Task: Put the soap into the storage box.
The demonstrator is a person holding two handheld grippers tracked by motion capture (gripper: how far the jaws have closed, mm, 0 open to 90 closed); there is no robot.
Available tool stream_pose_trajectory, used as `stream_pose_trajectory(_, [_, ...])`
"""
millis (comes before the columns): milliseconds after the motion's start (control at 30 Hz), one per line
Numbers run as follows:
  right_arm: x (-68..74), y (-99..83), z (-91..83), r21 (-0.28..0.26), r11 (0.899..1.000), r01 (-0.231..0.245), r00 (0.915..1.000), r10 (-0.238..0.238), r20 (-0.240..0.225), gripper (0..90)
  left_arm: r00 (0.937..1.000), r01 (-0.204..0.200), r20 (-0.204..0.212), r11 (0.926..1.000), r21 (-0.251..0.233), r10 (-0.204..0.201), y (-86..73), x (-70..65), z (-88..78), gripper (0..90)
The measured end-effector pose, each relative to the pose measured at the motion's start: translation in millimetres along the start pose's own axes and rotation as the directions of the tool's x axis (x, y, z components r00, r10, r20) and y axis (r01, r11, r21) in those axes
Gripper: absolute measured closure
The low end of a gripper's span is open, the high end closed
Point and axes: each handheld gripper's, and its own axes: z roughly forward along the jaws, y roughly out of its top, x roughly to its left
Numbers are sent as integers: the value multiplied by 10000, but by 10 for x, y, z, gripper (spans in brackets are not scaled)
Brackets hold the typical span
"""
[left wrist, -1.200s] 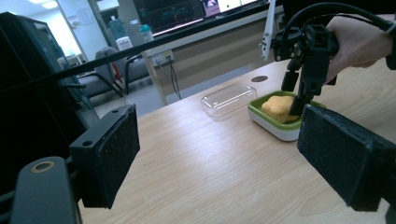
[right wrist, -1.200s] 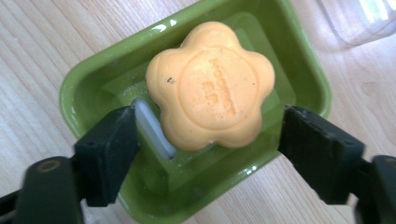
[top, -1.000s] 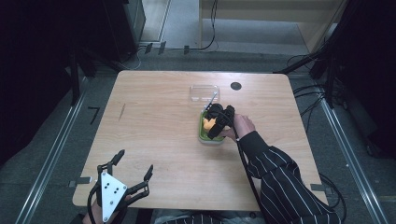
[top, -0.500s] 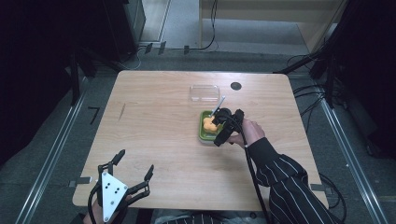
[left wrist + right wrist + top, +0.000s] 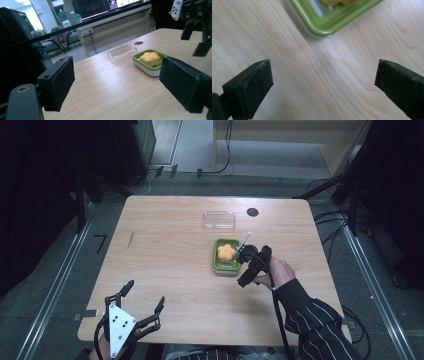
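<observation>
**Sponge sits in the green dish, both tongs wide and empty**

The green dish [image 5: 226,255] lies a little right of the middle of the surface [image 5: 165,250], and I take it as my landmark. In it rests the orange sponge [image 5: 226,252], flower-shaped, lying flat and touched by nothing.

The right tongs [image 5: 248,266] hang just beside the dish, on its right edge toward the person. Their jaws have just been opening and now stand wide, with nothing between them. From the right gripper view, the right tongs [image 5: 322,85] look down on bare wood, the two black pads far apart, and a corner of the dish [image 5: 329,22] lies just beyond them with a sliver of the sponge [image 5: 338,2] at the top edge. The person's hand [image 5: 277,272] grips the tool from the side away from the dish, a striped sleeve [image 5: 320,325] trailing off toward the near right corner.

The left tongs [image 5: 145,302] are well apart from the dish, at the near left edge of the surface, also spread wide and holding nothing. In the left gripper view, the left tongs [image 5: 116,80] frame the dish [image 5: 150,66] and sponge [image 5: 150,58] between their pads from far off.

A clear lid [image 5: 219,219] lies flat just beyond the dish, apart from it. A dark round hole [image 5: 252,212] in the surface sits to the lid's right, farther from the dish.
</observation>
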Motion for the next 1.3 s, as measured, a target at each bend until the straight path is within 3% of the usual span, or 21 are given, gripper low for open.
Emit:
stream_pose_trajectory(700, [164, -676, 9, 695, 9968, -403, 9991, 394, 138, 18, 10000, 7, 6, 10000, -4, -7, 3, -9, 10, 130])
stream_pose_trajectory(1300, [329, -1191, 127, 852, 9936, -740, 9963, 773, -363, 18, 10000, 11, 24, 10000, -32, -11, 7, -12, 13, 130])
